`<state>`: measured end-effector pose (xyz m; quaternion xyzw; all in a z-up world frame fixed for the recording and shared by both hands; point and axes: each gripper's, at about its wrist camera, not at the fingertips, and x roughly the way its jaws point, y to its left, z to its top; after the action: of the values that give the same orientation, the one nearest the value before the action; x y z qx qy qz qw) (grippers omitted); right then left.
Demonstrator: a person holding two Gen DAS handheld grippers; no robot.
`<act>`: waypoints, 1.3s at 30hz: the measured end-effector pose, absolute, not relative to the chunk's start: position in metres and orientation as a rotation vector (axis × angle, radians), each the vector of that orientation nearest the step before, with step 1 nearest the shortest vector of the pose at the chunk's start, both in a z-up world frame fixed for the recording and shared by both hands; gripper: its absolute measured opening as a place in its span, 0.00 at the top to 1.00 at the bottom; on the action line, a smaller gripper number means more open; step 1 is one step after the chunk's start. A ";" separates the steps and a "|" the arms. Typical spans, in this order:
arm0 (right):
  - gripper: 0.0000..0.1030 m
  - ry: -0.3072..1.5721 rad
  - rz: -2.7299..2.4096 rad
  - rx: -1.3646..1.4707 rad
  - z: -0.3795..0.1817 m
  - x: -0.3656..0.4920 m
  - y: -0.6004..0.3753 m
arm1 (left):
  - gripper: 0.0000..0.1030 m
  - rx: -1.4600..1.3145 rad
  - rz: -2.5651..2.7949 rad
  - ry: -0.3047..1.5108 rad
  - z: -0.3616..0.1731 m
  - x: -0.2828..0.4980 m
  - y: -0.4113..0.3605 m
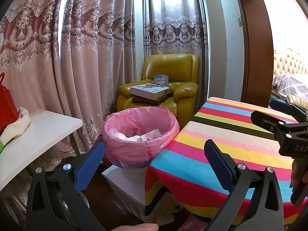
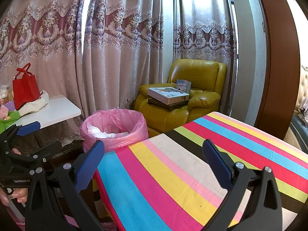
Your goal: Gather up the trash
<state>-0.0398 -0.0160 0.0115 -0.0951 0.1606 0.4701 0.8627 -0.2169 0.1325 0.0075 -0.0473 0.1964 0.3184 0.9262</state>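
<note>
The left gripper [image 1: 154,159] hangs with its blue-padded fingers [image 1: 90,165] spread wide and nothing between them, low in the frame of its own view, over the gap between the bin and the striped table. The right gripper [image 2: 154,157] is likewise released, its pads [image 2: 215,161] wide apart above the striped tablecloth [image 2: 173,173], which fills the lower right of that view. Just beyond the left gripper, at centre frame, stands the trash bin [image 1: 141,134] lined with a pink bag, its rim touching the edge of the cloth; crumpled white trash [image 1: 134,134] lies inside it. Behind the bin, toward upper centre, sits a yellow armchair [image 1: 169,80] with a flat box [image 1: 150,91] on its seat. At the left edge a white side table [image 2: 55,111] carries a red bag [image 2: 25,88], and patterned curtains [image 1: 86,38] cover the whole back of the room.
</note>
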 end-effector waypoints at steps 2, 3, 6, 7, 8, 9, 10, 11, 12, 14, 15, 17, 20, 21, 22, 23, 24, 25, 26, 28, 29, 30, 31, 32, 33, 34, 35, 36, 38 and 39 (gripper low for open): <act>0.04 0.337 0.986 -0.200 0.011 -0.040 -0.016 | 0.06 -0.099 0.653 0.402 0.008 -0.217 0.133; 0.04 0.337 0.985 -0.202 0.011 -0.040 -0.016 | 0.06 -0.099 0.654 0.401 0.008 -0.217 0.132; 0.04 0.339 0.987 -0.202 0.010 -0.041 -0.016 | 0.06 -0.096 0.653 0.403 0.007 -0.217 0.132; 0.04 0.339 0.986 -0.202 0.011 -0.041 -0.016 | 0.06 -0.097 0.653 0.403 0.008 -0.217 0.132; 0.04 0.338 0.984 -0.202 0.011 -0.041 -0.016 | 0.06 -0.098 0.656 0.403 0.008 -0.217 0.132; 0.04 0.338 0.984 -0.201 0.011 -0.042 -0.017 | 0.06 -0.099 0.661 0.401 0.008 -0.217 0.133; 0.04 0.338 0.986 -0.200 0.011 -0.042 -0.018 | 0.06 -0.099 0.664 0.400 0.008 -0.217 0.132; 0.04 0.338 0.985 -0.200 0.011 -0.042 -0.017 | 0.06 -0.100 0.663 0.399 0.009 -0.217 0.133; 0.04 0.338 0.984 -0.200 0.011 -0.042 -0.017 | 0.06 -0.099 0.662 0.401 0.009 -0.217 0.132; 0.04 0.341 0.984 -0.200 0.010 -0.042 -0.018 | 0.06 -0.101 0.661 0.405 0.008 -0.217 0.132; 0.04 0.339 0.985 -0.200 0.011 -0.042 -0.018 | 0.06 -0.103 0.661 0.409 0.008 -0.217 0.133; 0.04 0.340 0.984 -0.201 0.011 -0.042 -0.018 | 0.06 -0.107 0.659 0.413 0.007 -0.216 0.134; 0.04 0.339 0.985 -0.201 0.011 -0.042 -0.018 | 0.06 -0.110 0.656 0.415 0.007 -0.216 0.134; 0.04 0.340 0.984 -0.201 0.010 -0.042 -0.018 | 0.06 -0.111 0.657 0.413 0.007 -0.216 0.134; 0.04 0.340 0.984 -0.201 0.010 -0.042 -0.018 | 0.06 -0.111 0.657 0.413 0.007 -0.216 0.135; 0.04 0.340 0.984 -0.200 0.010 -0.042 -0.018 | 0.06 -0.111 0.658 0.415 0.006 -0.215 0.135; 0.04 0.341 0.984 -0.200 0.011 -0.042 -0.018 | 0.06 -0.112 0.657 0.415 0.007 -0.216 0.135; 0.04 0.341 0.984 -0.199 0.011 -0.042 -0.018 | 0.06 -0.115 0.654 0.416 0.006 -0.215 0.135; 0.04 0.342 0.985 -0.198 0.011 -0.042 -0.019 | 0.06 -0.117 0.654 0.419 0.005 -0.215 0.136; 0.04 0.341 0.983 -0.200 0.011 -0.042 -0.019 | 0.06 -0.125 0.656 0.425 0.004 -0.214 0.137; 0.04 0.342 0.983 -0.199 0.010 -0.042 -0.019 | 0.06 -0.131 0.660 0.428 0.003 -0.214 0.138; 0.04 0.342 0.984 -0.199 0.010 -0.043 -0.020 | 0.06 -0.133 0.660 0.429 0.002 -0.213 0.138; 0.04 0.341 0.983 -0.199 0.010 -0.042 -0.019 | 0.06 -0.134 0.659 0.430 0.002 -0.213 0.138; 0.04 0.342 0.983 -0.199 0.010 -0.042 -0.019 | 0.06 -0.133 0.660 0.432 0.001 -0.213 0.138; 0.04 0.343 0.984 -0.199 0.010 -0.042 -0.019 | 0.06 -0.132 0.660 0.431 0.002 -0.213 0.138; 0.04 0.344 0.984 -0.199 0.010 -0.043 -0.019 | 0.06 -0.132 0.660 0.432 0.002 -0.213 0.138; 0.04 0.343 0.983 -0.199 0.010 -0.042 -0.019 | 0.06 -0.129 0.662 0.433 0.001 -0.212 0.138; 0.04 0.343 0.985 -0.200 0.010 -0.042 -0.019 | 0.06 -0.127 0.665 0.434 0.001 -0.212 0.138; 0.04 0.344 0.984 -0.200 0.010 -0.042 -0.018 | 0.06 -0.125 0.666 0.435 0.000 -0.212 0.138; 0.04 0.344 0.985 -0.199 0.010 -0.042 -0.018 | 0.06 -0.124 0.668 0.434 0.000 -0.212 0.138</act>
<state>-0.0421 -0.0183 0.0098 -0.0948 0.1641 0.4695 0.8624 -0.2118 0.1383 0.0002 -0.0606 0.2113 0.3250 0.9198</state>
